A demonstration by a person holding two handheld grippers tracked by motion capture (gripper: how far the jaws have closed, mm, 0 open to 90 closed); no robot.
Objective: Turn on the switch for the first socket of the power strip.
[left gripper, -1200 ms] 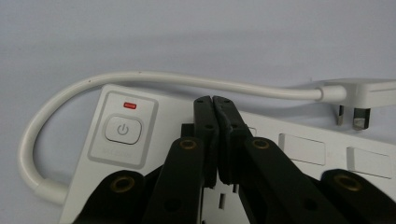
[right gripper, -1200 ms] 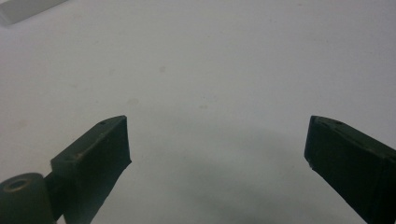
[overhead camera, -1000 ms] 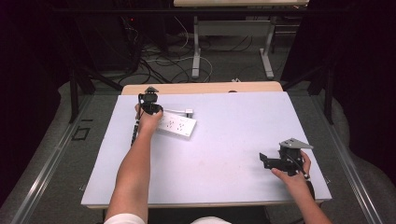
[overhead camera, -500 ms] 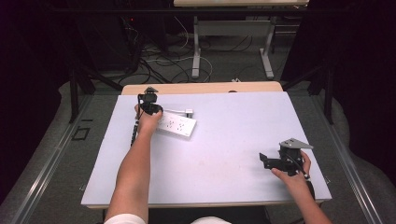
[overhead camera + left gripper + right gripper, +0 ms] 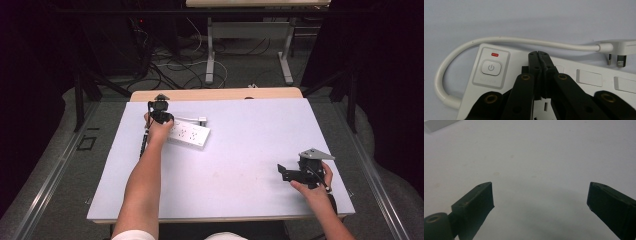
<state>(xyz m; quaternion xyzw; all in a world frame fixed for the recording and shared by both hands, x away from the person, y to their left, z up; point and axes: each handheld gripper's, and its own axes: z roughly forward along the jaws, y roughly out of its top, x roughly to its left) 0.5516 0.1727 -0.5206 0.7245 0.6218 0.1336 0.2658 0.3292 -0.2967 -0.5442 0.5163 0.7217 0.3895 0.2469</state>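
A white power strip (image 5: 190, 134) lies flat at the table's far left; its short white cable (image 5: 524, 40) loops round to a plug (image 5: 621, 47) lying beside it. My left gripper (image 5: 161, 116) stands over the strip's switch end. Its jaws are shut, pads together with nothing between them (image 5: 539, 53), just right of the power button (image 5: 491, 68). Whether the tips touch the strip I cannot tell. My right gripper (image 5: 283, 172) rests low at the near right, open (image 5: 540, 195), with only bare table between its jaws.
The pale table top (image 5: 250, 150) spreads between the two hands. A wooden strip (image 5: 215, 94) runs along its far edge. Beyond it are desk legs and tangled cables on the floor (image 5: 170, 65).
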